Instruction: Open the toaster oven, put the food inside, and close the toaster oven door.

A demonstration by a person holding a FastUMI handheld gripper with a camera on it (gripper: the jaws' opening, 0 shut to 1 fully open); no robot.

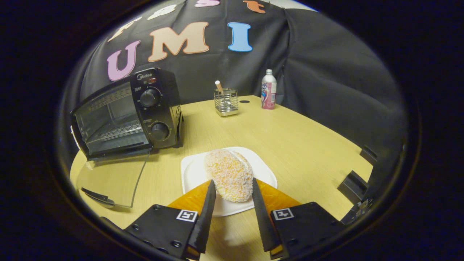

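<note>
The gripper [232, 188] occupies the lower centre of the frame. Its fingers are clamped on the near end of the breaded cutlet [229, 174], one finger against each long side. Whether the cutlet is clear of the white plate [264, 170] or resting on it cannot be determined; its far end lies over the plate's middle.

The toaster oven [125, 114] stands at the upper left of the frame on the wooden table [308, 145]. Its glass door [112, 181] is folded down flat toward the lower left, exposing the wire rack [116, 132] inside. The opening step therefore appears complete.

Handling assessment:
- The cutlet appears light and moderately stiff, with a coarse crumb coating.
- The coating gives good friction but is likely to shed or crush under excess pressure.
- The grip sits at one end, so the unsupported far end may sag or pivot during transport.
- A hold nearer the mid-length, across the narrow width, would probably balance better.
- Moderate clamping force is advised.

A mesh holder [226, 103] and a bottle [268, 90] stand at the upper centre of the frame, well apart from the path to the oven.
</note>
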